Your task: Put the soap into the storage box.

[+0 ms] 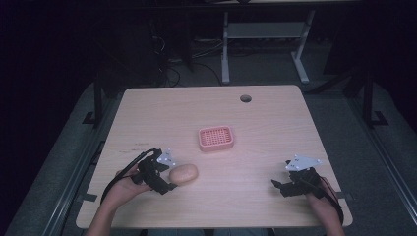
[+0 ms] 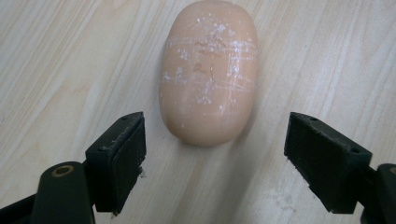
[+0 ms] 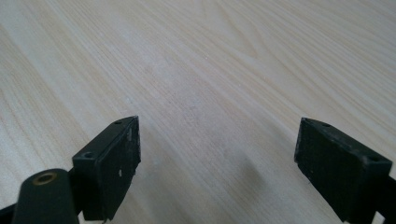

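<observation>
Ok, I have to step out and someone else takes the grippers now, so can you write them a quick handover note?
Left gripper: open, jaws either side of the near end of the soap bar, not yet closed on it.
Right gripper: open, holding nothing, over bare table at the right.
The soap lies on the wood; the pink soap dish sits mid-table with nothing in it.
Done: approach. Probably left: grasp the soap and place it in the dish.

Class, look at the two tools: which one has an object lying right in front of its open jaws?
The left tool: the tan soap bar lies just ahead of it. The right tool faces bare table.
</observation>
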